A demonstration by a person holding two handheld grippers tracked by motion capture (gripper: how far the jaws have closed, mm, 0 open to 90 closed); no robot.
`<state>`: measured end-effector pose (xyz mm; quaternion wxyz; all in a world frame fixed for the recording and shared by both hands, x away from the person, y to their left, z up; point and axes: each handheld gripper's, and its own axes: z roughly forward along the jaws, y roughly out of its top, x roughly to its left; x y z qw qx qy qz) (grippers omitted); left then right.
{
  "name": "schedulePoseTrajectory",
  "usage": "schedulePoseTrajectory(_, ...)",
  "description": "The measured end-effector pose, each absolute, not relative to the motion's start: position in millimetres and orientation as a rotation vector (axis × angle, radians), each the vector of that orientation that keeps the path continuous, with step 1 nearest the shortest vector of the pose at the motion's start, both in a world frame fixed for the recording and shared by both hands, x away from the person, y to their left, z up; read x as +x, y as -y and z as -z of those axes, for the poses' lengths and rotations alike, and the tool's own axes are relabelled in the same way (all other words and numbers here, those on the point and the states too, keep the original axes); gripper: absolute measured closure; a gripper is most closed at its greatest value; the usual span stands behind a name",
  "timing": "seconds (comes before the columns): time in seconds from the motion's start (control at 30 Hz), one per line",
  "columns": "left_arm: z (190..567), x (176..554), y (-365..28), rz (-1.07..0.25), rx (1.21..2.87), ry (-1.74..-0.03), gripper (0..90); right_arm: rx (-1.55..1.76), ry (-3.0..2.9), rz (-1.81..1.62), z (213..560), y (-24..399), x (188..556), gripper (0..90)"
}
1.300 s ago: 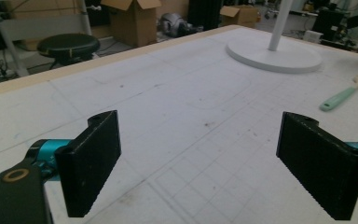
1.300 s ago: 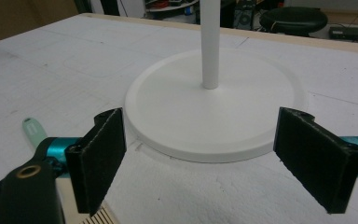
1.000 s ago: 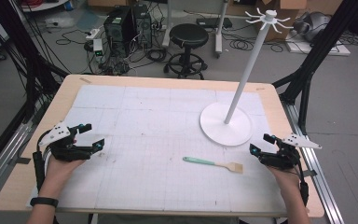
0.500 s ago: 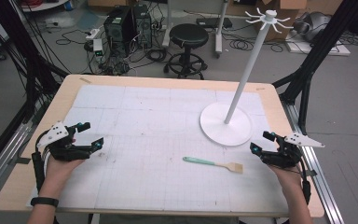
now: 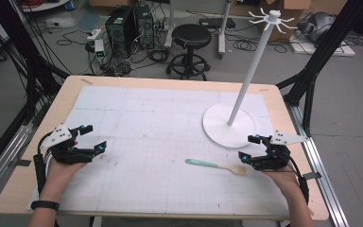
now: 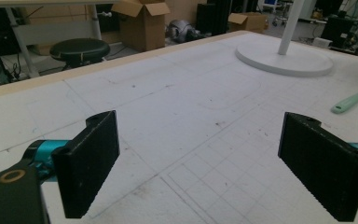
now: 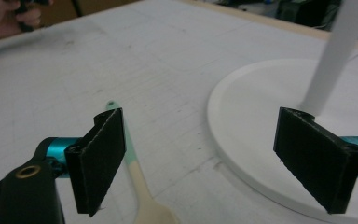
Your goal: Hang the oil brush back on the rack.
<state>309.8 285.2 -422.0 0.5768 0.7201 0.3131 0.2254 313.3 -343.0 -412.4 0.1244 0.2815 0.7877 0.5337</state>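
Change: we are seeing the right gripper (image 5: pixel 249 148) edging in toward the spatula (image 5: pixel 216 166) since a second ago, while the left gripper (image 5: pixel 91 138) is barely shifting at all.
Right gripper: we are holding it at the near right of the table (image 5: pixel 170 80), jaws spread wide apart with nothing between them, just beside the spatula's pale blade.
Spatula: it is lying flat on the white gridded mat (image 5: pixel 137 118), mint handle pointing left, blade toward the right gripper; in the right gripper view (image 7: pixel 137 182) it is running under the left-hand jaw, and we cannot tell whether it is touching.
Left gripper: we are keeping it at the near left, jaws gaping, empty, well apart from the spatula, which is showing far off at the right edge of its own view (image 6: pixel 352 100).
White stand: its round base (image 5: pixel 229 125) is sitting just beyond the right gripper, the pole (image 5: pixel 250 71) leaning up to a hooked crown.
Floor beyond: a black stool (image 5: pixel 191 35) and computer towers (image 5: pixel 132 26) are standing past the table.
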Motion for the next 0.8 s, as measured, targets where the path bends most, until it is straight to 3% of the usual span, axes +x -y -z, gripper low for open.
schedulePoseTrajectory(0.57,423,310,-285,-0.535,1.702,-0.743,13.2,0.749,-2.545,-1.44,434,301,321,16.2)
schedulePoseTrajectory(0.8,423,311,-286,-0.525,1.699,-0.76,13.3,0.676,-2.647,-1.368,443,286,323,30.8)
